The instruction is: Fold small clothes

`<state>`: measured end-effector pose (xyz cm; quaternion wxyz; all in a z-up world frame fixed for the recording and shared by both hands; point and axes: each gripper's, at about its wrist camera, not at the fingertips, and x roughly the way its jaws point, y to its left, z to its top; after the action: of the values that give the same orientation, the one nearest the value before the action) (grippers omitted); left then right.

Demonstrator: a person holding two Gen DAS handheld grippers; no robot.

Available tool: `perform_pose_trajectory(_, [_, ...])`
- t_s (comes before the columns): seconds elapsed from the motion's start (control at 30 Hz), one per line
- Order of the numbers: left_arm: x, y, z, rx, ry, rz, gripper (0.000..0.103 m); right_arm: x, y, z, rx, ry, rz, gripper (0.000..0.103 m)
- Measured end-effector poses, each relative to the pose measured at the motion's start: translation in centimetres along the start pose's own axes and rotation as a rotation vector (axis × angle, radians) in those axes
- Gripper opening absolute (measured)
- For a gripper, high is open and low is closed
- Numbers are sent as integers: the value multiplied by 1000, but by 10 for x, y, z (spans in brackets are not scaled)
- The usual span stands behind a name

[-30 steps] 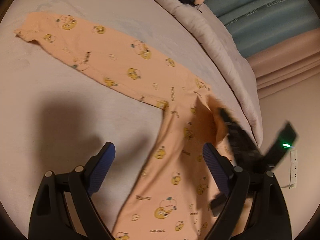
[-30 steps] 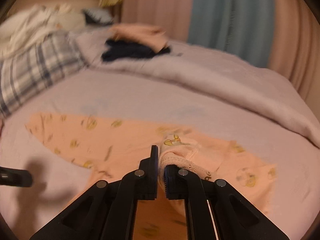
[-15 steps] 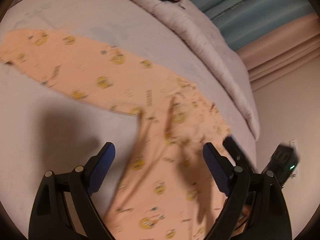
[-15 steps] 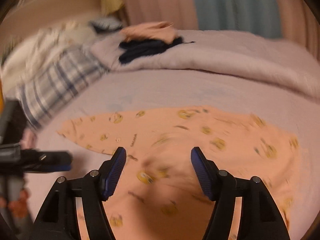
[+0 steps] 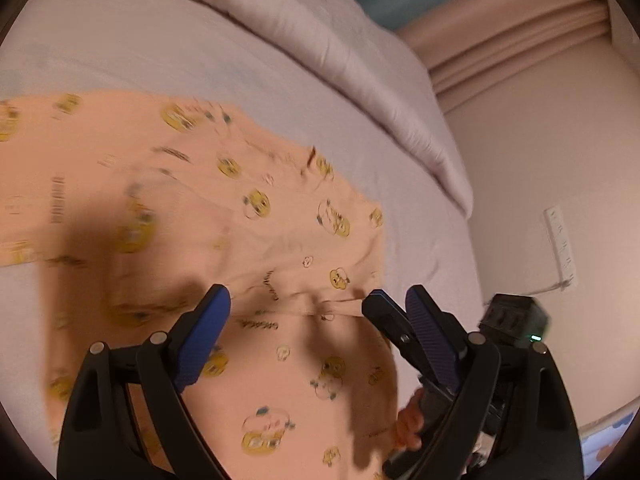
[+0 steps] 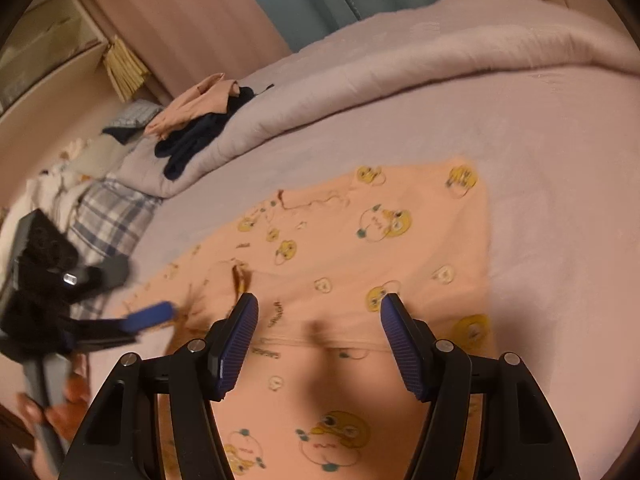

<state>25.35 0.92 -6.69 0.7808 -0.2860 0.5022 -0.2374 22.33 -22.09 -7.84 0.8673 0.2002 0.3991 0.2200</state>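
Observation:
A peach baby garment (image 5: 248,240) printed with yellow cartoon faces lies spread flat on the pale lilac bed sheet (image 5: 120,52). My left gripper (image 5: 320,320) hovers open above it, a stitched fold line running between its blue pads, nothing gripped. In the right wrist view the same garment (image 6: 360,248) fills the middle, and my right gripper (image 6: 320,340) stands open over it with no cloth in its jaws. One of the right gripper's fingers (image 5: 382,314) shows beside my left gripper's right pad. The left gripper's blue pad (image 6: 148,316) appears at the garment's left side.
A rolled lilac duvet (image 6: 400,72) runs along the far side of the bed, with a pile of peach and navy clothes (image 6: 200,120) on it. A plaid cloth (image 6: 108,216) lies far left. A wall with a socket strip (image 5: 560,248) is right of the bed.
My right gripper was shut on a bunched part of the garment a second ago; it has let go and stands open. Both grippers have swept sideways and rolled, and the garment now lies flat.

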Motion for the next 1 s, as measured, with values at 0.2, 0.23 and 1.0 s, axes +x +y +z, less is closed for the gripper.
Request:
perform_pose_trajectory(0.2, [48,18,-1,-15,12,125,84,3,-34,1,136,-45,-12,66])
perform_pose_trajectory(0.23, [45,19,-1,11,-21,171,82,1,-39,1,140,-44,-34,66])
perform_pose_trajectory(1.0, [-200,204,-64,-428,-384,357,87,45,78,-14,-301,87,-25,37])
